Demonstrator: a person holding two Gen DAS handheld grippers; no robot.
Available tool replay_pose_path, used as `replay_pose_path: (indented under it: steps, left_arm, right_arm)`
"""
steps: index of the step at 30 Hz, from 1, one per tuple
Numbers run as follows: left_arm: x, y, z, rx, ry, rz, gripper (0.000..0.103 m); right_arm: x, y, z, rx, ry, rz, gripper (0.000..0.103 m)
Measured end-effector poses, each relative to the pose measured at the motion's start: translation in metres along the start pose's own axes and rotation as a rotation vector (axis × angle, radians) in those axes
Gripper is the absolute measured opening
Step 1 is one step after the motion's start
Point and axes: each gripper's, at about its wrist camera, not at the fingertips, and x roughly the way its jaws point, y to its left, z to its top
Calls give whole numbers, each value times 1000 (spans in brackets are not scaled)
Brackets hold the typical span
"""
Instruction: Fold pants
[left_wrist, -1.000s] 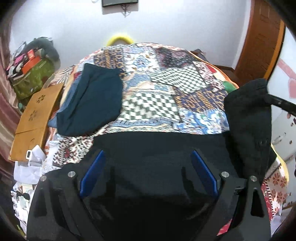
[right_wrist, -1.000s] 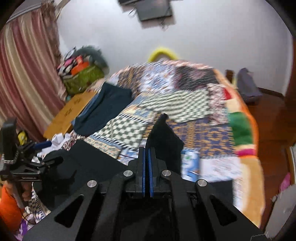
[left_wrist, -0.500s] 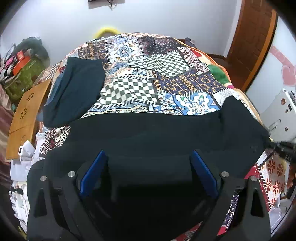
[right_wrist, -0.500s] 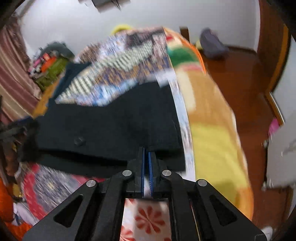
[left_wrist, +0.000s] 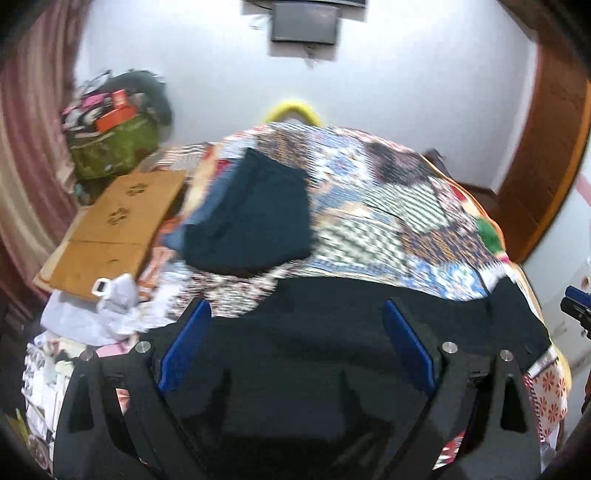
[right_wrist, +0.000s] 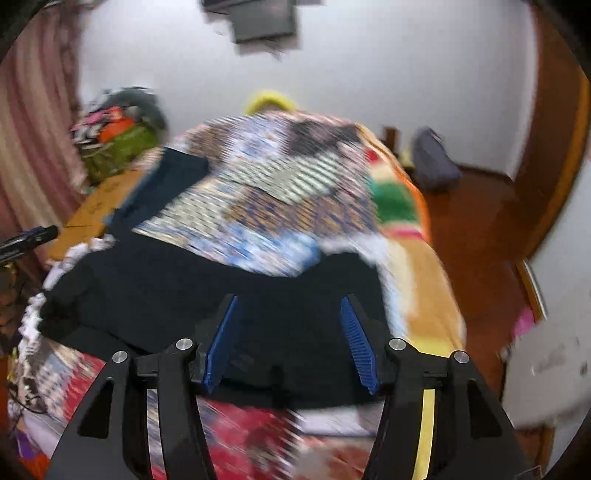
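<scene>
The black pants (left_wrist: 332, 332) are being seen spread crosswise over the near end of the bed, on the patchwork quilt (left_wrist: 388, 206), with one end running toward the left edge and the other toward the right edge in both wrist views. The left gripper (left_wrist: 295, 343) is being held with its blue pads (left_wrist: 184, 343) wide apart over the dark cloth, nothing being pinched. The right gripper (right_wrist: 291, 339) is likewise being held spread, its pads (right_wrist: 221, 339) apart above the near hem of the pants (right_wrist: 221, 288), nothing being clamped between them. Both views are being blurred by motion, so fine seams and the waistband cannot be told apart. A second dark teal garment (left_wrist: 255, 214) is being seen already folded farther up the quilt, well apart from the pants. A cardboard sheet (left_wrist: 110, 229) and a green bag (left_wrist: 114, 144) are being seen off the left side of the bed. The pants are being judged soft, limp and light, with some thickness in the weave; sagging and sliding over the quilt are to be expected when one edge is lifted alone. A hold is being judged best at the two outer corners of one end, one gripper at each, pinching through all layers, so the fold is being carried over evenly. Bunching is being judged the main risk if only the top layer is caught.
</scene>
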Motion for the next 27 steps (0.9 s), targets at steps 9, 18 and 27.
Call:
replay_pose_path:
  steps: [9, 18, 27]
  left_arm:
    - [20, 127, -6, -109, 114, 112, 95]
    - [107, 209, -50, -242, 390, 71, 95]
    - [157, 202, -75, -275, 536, -89, 67]
  right_arm:
    - [62, 113, 51, -156, 21, 230, 57]
    - [143, 181, 79, -282, 154, 288, 57]
    - [247, 219, 81, -352, 385, 317, 57]
